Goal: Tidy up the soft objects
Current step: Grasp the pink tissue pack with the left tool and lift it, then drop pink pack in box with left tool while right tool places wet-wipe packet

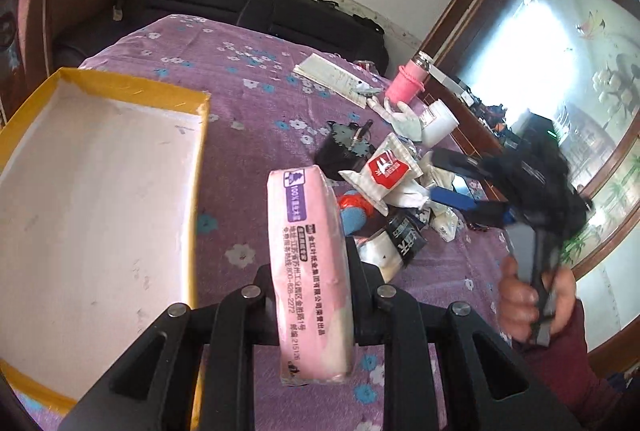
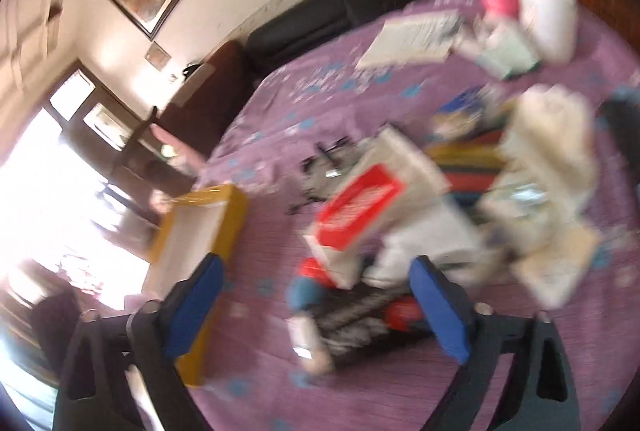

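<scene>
My left gripper [image 1: 310, 263] is shut on a pink tissue pack [image 1: 308, 271] and holds it above the purple flowered cloth, just right of the yellow-rimmed empty box [image 1: 100, 187]. A pile of soft packets lies to the right, with a white and red packet [image 1: 386, 171] on top. My right gripper [image 1: 460, 187] is open with blue pads, hovering over that pile. The right wrist view is blurred; its gripper [image 2: 316, 295] stands open above the red and white packet [image 2: 360, 211], with the box [image 2: 200, 231] at left.
A pink bottle [image 1: 404, 83], a white jar [image 1: 440, 123], a white glove [image 1: 400, 117] and papers [image 1: 336, 77] lie at the far side. A black pouch [image 1: 344, 147] sits by the pile. A black sofa [image 1: 240, 3] runs behind the table.
</scene>
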A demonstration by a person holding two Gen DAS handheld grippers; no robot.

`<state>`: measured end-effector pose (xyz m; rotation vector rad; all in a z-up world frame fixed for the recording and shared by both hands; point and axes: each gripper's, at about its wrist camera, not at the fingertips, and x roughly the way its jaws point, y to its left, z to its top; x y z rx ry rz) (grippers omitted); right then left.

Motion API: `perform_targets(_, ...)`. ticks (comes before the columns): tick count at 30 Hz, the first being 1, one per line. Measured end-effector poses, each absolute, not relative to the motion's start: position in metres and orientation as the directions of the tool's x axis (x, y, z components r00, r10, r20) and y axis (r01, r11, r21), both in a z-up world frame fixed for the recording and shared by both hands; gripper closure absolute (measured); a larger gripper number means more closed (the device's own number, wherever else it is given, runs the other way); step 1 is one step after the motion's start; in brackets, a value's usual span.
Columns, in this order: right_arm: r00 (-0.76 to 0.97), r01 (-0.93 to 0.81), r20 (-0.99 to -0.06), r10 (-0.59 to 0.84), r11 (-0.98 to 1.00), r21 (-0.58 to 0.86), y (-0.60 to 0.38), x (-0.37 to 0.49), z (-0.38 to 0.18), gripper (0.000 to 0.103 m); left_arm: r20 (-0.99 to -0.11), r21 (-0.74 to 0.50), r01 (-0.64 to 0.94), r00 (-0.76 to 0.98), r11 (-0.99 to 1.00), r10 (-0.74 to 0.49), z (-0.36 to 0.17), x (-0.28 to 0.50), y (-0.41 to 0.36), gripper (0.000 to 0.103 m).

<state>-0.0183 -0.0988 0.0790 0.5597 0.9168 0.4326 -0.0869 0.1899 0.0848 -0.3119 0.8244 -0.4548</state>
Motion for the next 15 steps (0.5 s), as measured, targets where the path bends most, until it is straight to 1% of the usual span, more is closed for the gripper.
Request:
perform_targets(4,0.524,-0.031,-0.677,0.517,0.806,0.591,-0.075,0.003,0.071,0.022,-0.624,-0.455,0.229,0.607,0.861,-0.492,0.082,-0.097,0.215,0.082)
perform_targets(6,0.548,0.043,-0.728,0.411,0.856,0.515,-0.064,0.007,0.071,0.022,-0.624,-0.461,0.217,0.610,0.860,-0.488,0.081,-0.099,0.224,0.082)
perform_targets(9,0.532,0.154,-0.791,0.301,0.884,0.441,-0.064,0.017,0.064,0.022,-0.616,-0.472,0.208,0.617,0.857,-0.490,0.080,-0.103,0.235,0.082)
perform_targets(12,0.505,0.232,-0.817,0.278,0.868,0.439,-0.074,0.026,0.048,0.025,-0.605,-0.485,0.203,0.624,0.851,-0.494,0.080,-0.107,0.245,0.082)
perform_targets(13,0.515,0.247,-0.812,0.276,0.859,0.448,-0.082,0.025,0.046,0.035,-0.603,-0.488,0.201,0.626,0.850,-0.494,0.079,-0.108,0.247,0.082)
perform_targets(14,0.532,0.262,-0.801,0.274,0.847,0.463,-0.088,0.022,0.047,0.051,-0.602,-0.490,0.199,0.627,0.849,-0.494,0.079,-0.109,0.248,0.082)
perform_targets(15,0.555,0.269,-0.785,0.276,0.833,0.483,-0.094,0.018,0.047,0.051,-0.601,-0.491,0.198,0.628,0.848,-0.494,0.079,-0.110,0.249,0.082)
